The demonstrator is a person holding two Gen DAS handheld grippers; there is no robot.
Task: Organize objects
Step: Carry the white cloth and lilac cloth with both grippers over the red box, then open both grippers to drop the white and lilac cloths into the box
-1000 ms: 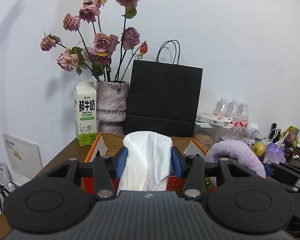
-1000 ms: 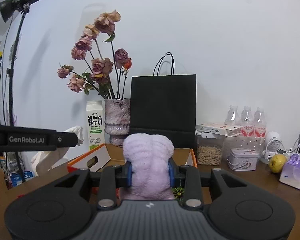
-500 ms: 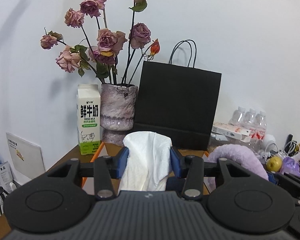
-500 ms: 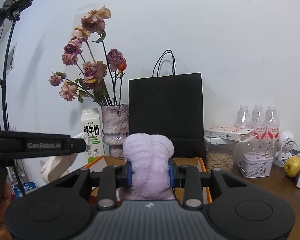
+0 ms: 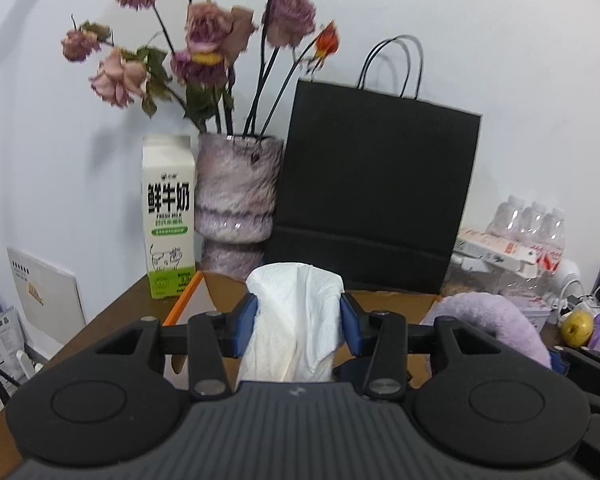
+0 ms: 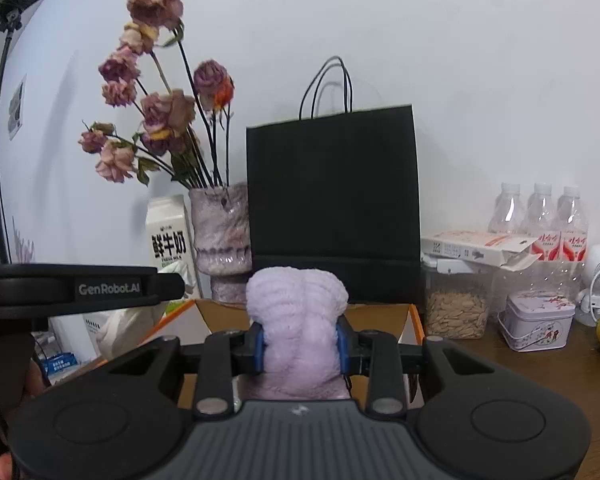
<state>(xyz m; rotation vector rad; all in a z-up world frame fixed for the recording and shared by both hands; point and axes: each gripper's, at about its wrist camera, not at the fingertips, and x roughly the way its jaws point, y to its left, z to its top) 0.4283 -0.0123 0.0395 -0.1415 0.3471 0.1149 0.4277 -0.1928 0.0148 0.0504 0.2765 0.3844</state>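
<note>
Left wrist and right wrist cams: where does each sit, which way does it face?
Left wrist: on the left tool, facing the wall; tool clamps a white crumpled cloth; right tool at right edge.
Right wrist: on the right tool, facing likewise; tool clamps a fluffy lilac cloth; left tool at left.
Shared: black paper bag, milk carton, grey-pink vase, orange-edged cardboard box.

towel (image 6: 298,320): fluffy purple cloth | tissue (image 5: 296,320): thin crinkly paper | bag (image 5: 374,196): matt black paper | table (image 6: 572,376): smooth brown wood
</note>
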